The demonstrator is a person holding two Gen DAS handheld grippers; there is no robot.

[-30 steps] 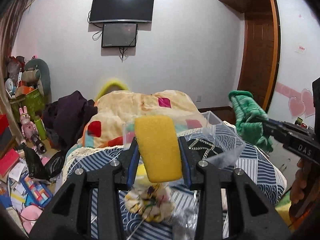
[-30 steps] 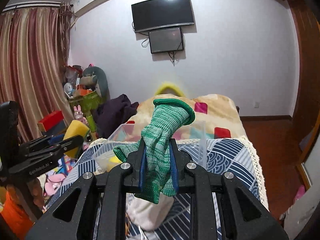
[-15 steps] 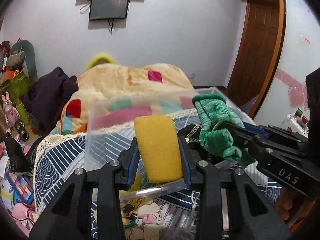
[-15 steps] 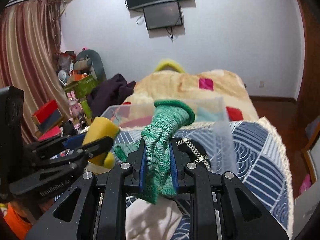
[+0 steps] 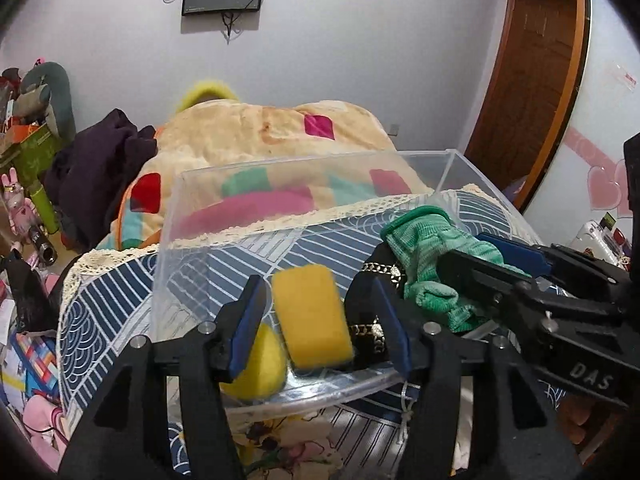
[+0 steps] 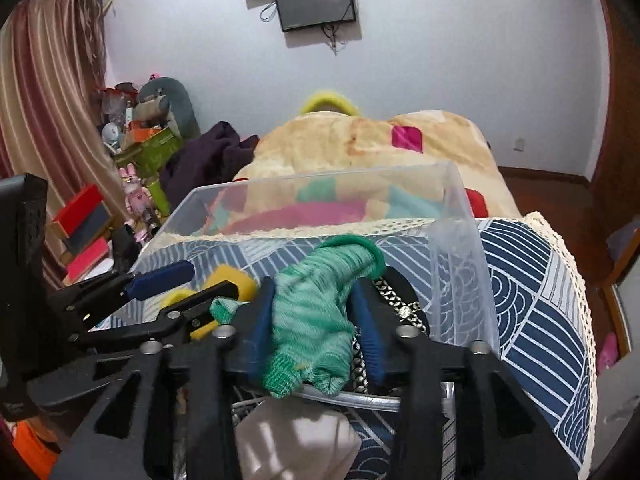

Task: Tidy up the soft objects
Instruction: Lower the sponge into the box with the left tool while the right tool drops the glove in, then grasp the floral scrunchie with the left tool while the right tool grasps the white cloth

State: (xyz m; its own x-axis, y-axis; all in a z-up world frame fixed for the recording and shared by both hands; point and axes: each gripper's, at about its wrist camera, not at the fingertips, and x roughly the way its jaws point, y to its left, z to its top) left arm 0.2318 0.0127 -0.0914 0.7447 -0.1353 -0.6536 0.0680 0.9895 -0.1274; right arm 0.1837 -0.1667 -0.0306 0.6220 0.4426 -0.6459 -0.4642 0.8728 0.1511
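Observation:
A clear plastic bin (image 5: 280, 176) (image 6: 464, 264) stands on the bed. My left gripper (image 5: 318, 320) is open over the bin's near edge; the yellow sponge (image 5: 312, 316) sits loose between its blue pads, blurred as if falling. A yellow ball (image 5: 260, 364) lies in the bin below it. My right gripper (image 6: 316, 316) is open too; the green knit glove (image 6: 320, 312) slumps between its pads over the bin. The glove also shows in the left wrist view (image 5: 432, 256). A black item with a gold chain (image 6: 400, 300) lies in the bin.
The bed has a blue patterned cover (image 6: 536, 292) and a beige blanket (image 5: 272, 136). A floral cloth (image 5: 288, 444) and a white cloth (image 6: 296, 436) lie before the bin. Clutter fills the floor at left (image 5: 28, 216). A wooden door (image 5: 532, 64) is right.
Both grippers moved forward and down over the bin, then opened. The sponge and the glove, gripped tight before, now sit loose between the spread pads.

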